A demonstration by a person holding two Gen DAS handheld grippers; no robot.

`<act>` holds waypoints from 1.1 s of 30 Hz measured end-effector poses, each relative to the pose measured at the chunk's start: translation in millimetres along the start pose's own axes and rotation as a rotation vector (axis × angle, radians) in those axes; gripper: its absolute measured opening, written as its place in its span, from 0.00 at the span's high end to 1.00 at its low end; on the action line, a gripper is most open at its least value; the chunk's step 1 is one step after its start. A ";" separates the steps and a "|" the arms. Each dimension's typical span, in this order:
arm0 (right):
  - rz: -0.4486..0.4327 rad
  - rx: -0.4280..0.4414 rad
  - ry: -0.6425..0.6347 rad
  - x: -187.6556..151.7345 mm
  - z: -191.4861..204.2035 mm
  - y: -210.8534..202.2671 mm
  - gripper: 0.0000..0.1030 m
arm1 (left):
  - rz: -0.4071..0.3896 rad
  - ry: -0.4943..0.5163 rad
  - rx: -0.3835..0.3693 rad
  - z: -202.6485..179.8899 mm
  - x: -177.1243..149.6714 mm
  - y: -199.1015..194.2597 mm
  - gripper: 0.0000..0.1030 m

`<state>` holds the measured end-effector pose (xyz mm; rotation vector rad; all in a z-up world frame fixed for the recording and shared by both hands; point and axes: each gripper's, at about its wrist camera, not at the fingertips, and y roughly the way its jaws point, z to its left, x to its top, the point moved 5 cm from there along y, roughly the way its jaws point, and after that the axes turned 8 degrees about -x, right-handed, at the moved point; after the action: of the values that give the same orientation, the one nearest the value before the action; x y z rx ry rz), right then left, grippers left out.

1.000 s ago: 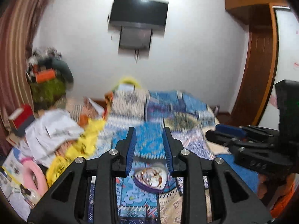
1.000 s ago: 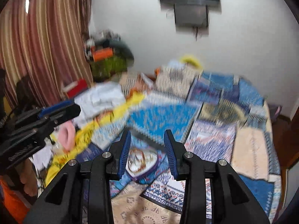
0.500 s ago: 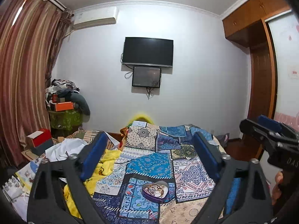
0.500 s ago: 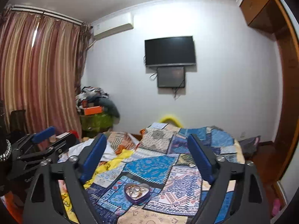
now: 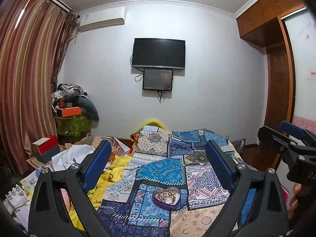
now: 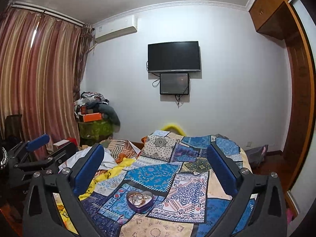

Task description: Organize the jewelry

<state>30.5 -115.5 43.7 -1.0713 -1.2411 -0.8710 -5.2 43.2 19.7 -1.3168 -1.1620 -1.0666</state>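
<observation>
though jewelry (image 5: 166,194) tangles in tin (image 5: 158,200), pieces indistinct.

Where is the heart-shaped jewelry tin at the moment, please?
In both wrist views the heart-shaped tin sits low and central on the patchwork bedspread, ahead of both open grippers and right of the yellow cloth.

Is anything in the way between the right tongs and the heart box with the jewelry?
Nothing visible is. The right tongs hang open above the heart box, which sits uncovered on the quilt.
</observation>
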 end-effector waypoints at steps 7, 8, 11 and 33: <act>0.008 0.005 0.002 -5.9 -2.6 -3.2 0.00 | 0.010 -0.006 -0.004 -0.1 -4.0 3.8 0.05; 0.010 0.004 -0.001 -6.9 -2.7 -3.5 0.00 | 0.011 -0.006 -0.004 0.1 -4.2 4.7 0.05; 0.015 0.004 -0.003 -7.5 -3.8 -2.5 0.00 | 0.014 -0.005 -0.006 0.9 -4.3 5.9 0.04; 0.042 0.005 0.005 -9.1 -5.2 -2.5 0.00 | 0.018 -0.021 -0.002 3.7 -7.7 12.4 0.01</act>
<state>28.3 -121.6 35.1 -1.0871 -1.2121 -0.8375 5.9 46.4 10.1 -1.3408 -1.1629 -1.0430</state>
